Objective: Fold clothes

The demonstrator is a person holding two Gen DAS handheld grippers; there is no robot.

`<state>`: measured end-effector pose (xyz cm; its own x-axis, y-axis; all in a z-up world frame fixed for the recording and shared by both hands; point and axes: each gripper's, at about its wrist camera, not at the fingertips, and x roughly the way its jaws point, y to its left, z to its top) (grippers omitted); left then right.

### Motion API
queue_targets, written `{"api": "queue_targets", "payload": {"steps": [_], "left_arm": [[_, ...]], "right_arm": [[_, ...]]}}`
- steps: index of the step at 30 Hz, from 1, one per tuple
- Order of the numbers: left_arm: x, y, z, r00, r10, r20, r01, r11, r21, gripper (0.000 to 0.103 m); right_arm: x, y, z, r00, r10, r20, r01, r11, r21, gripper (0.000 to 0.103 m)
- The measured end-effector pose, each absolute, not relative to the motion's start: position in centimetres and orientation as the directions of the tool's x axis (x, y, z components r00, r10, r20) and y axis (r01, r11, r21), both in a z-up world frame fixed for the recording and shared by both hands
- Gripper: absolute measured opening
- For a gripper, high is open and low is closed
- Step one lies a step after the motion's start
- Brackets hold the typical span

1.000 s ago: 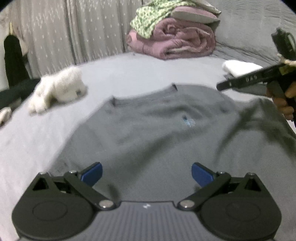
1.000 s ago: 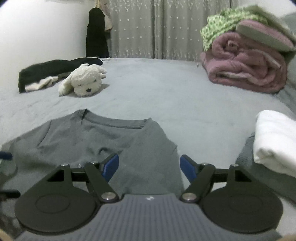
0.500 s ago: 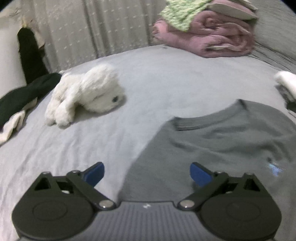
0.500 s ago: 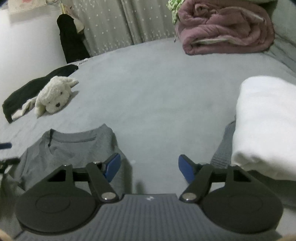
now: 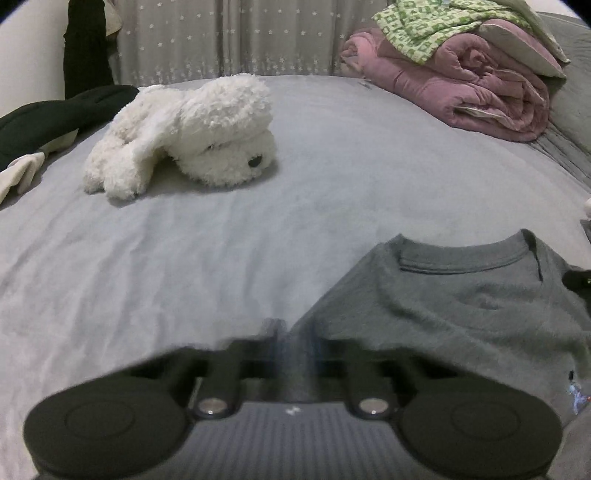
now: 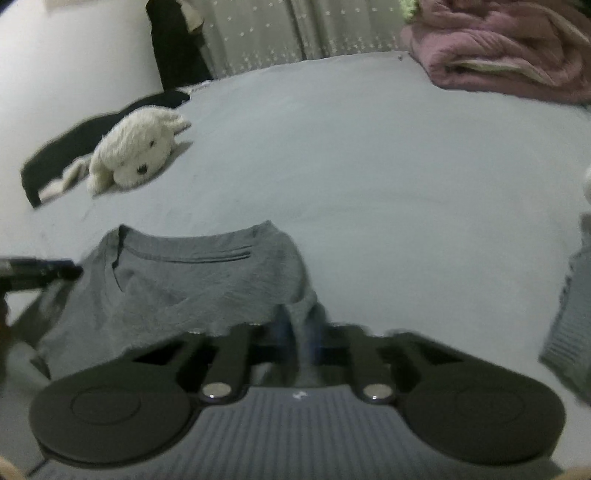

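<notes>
A grey shirt (image 5: 461, 306) lies flat on the bed, collar towards the far side. My left gripper (image 5: 295, 350) sits at its left shoulder edge, blurred, jaws shut with a strip of grey fabric between the pads. In the right wrist view the same shirt (image 6: 192, 288) fills the lower left. My right gripper (image 6: 299, 332) is at its right shoulder edge, jaws closing, with a bunched fold of fabric pinched between them. The left gripper's dark finger (image 6: 55, 273) shows at that view's left edge.
A white plush dog (image 5: 192, 133) lies on the grey bed sheet (image 5: 147, 258) beyond the shirt. A black garment (image 5: 55, 118) is at the far left. A rolled pink blanket (image 5: 461, 96) under a green checked cloth (image 5: 436, 29) sits far right. Grey knitwear (image 6: 569, 321) lies right.
Both grippers were open over the shirt and are now closed at its shoulder edges. The left one moved left across the shirt; the right one came down onto the right edge.
</notes>
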<state>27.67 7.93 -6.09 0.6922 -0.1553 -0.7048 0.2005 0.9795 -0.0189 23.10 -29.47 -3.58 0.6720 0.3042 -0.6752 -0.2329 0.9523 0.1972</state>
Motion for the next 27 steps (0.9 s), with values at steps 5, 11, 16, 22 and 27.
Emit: {"api": "queue_targets", "payload": {"steps": [5, 11, 16, 22, 27], "left_arm": [[27.0, 7.2, -4.3, 0.765, -0.065, -0.641, 0.179, 0.977, 0.114, 0.004], [28.9, 6.5, -1.8, 0.827, 0.015, -0.561, 0.130, 0.967, 0.218, 0.004], [31.5, 5.1, -1.2, 0.859, 0.068, -0.508, 0.091, 0.955, 0.282, 0.004], [34.6, 3.3, -4.6, 0.846, 0.128, -0.517, 0.059, 0.942, 0.330, 0.004], [35.8, 3.0, -7.9, 0.817, 0.165, -0.553, 0.053, 0.933, 0.356, 0.004]], "right_arm": [[22.1, -26.8, -2.0, 0.762, 0.170, -0.625, -0.219, 0.976, -0.001, 0.007], [22.9, -25.9, -0.1, 0.845, 0.045, -0.533, -0.138, 0.981, -0.135, 0.007], [25.1, -24.8, -0.4, 0.871, -0.036, -0.491, -0.069, 0.979, -0.193, 0.007], [28.2, -23.7, -2.9, 0.858, -0.124, -0.498, -0.007, 0.967, -0.254, 0.007], [29.9, -23.9, -5.8, 0.811, -0.160, -0.562, 0.000, 0.962, -0.273, 0.007]]}}
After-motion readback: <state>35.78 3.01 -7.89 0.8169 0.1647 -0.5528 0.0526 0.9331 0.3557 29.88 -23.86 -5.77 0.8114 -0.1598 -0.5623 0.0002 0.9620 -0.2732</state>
